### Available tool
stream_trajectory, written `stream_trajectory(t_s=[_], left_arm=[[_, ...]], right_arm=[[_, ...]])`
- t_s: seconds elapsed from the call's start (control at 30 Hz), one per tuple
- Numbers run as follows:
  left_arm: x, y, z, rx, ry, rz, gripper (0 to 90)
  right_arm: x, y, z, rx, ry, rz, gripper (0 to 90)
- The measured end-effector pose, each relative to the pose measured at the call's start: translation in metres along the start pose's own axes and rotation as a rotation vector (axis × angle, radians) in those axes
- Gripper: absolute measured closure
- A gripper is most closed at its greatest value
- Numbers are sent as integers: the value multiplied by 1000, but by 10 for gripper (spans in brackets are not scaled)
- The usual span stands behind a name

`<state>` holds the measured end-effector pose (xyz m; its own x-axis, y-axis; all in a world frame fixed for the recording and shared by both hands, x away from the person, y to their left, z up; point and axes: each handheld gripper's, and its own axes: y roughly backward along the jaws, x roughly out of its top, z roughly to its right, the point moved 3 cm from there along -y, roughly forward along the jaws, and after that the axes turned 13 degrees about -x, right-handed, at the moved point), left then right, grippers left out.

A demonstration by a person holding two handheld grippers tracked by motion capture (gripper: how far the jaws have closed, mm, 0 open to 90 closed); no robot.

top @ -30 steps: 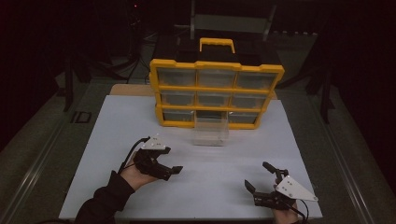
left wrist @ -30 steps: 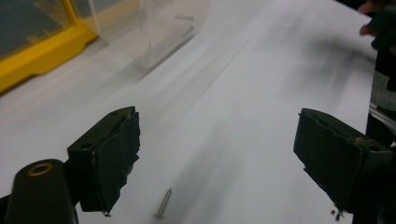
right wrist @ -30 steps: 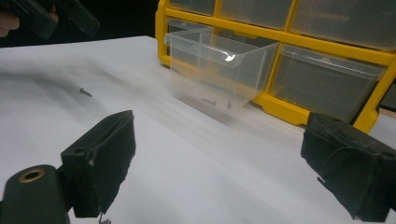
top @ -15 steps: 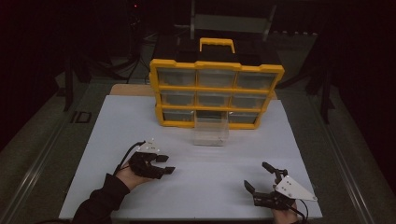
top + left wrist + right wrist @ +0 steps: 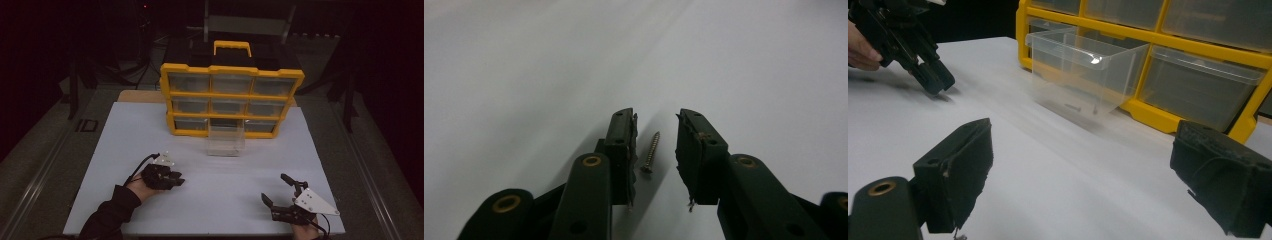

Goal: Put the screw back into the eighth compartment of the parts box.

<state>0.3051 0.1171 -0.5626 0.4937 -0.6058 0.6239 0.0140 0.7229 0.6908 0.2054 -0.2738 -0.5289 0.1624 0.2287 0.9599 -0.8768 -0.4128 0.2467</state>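
A small screw (image 5: 650,152) lies on the white table sheet (image 5: 225,175), between the jaws of my left gripper (image 5: 656,135). The jaws stand a little apart on either side of it and do not touch it. In the high view that left gripper (image 5: 176,181) rests low at the front left, pointing right. My right gripper (image 5: 275,189) sits at the front right with its jaws spread wide and nothing between them. From the right gripper (image 5: 1088,170) I see a clear plastic drawer (image 5: 1083,75) standing on the sheet, with small screws (image 5: 1073,106) inside.
A yellow organizer (image 5: 231,100) with several clear drawers stands at the back of the sheet. One bottom slot is vacant, and the pulled-out drawer (image 5: 226,140) stands just in front of it. The left gripper (image 5: 930,75) appears far left in the right gripper view.
My left gripper has shifted slightly and dipped its jaws down toward the sheet. The right gripper has stayed in place.
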Motion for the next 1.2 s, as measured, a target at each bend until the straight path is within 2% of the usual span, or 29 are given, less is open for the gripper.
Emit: stream_trajectory(t_s=[0.2,0.23,0.37,0.43,0.6,0.73,0.77,0.8,0.9,0.93,0.97,1.0,1.17,1.2], left_arm=[[-1,-5,0,-5,-6,-22,755],[-1,-5,1,-2,-18,-35,759],[1,-7,4,8,-25,-61,801],[1,-7,4,17,-24,-63,841],[2,-7,3,15,-15,-66,860],[5,-4,3,28,-5,-51,865],[10,1,4,33,-3,-24,865],[10,1,4,33,-3,-24,865],[24,11,8,41,-7,11,865],[24,11,8,41,-7,11,865],[32,15,9,45,-8,30,865],[32,15,9,45,-8,30,865],[55,28,13,60,-18,61,865],[55,28,13,60,-18,61,865]], right_arm=[[0,0,0,0,1,0,102],[0,0,0,0,0,0,102],[0,0,0,0,0,0,102],[0,0,0,0,0,0,102],[0,0,0,0,-1,0,102],[0,0,0,-1,-2,0,102],[0,0,0,-1,-1,0,102],[0,0,0,-1,-1,0,102],[0,0,0,-1,-1,0,102],[0,0,0,-1,-1,0,102],[0,0,0,-1,0,0,102],[0,0,0,-1,0,0,102],[0,0,0,-1,-3,-1,102],[0,0,0,-1,-3,-1,102]])
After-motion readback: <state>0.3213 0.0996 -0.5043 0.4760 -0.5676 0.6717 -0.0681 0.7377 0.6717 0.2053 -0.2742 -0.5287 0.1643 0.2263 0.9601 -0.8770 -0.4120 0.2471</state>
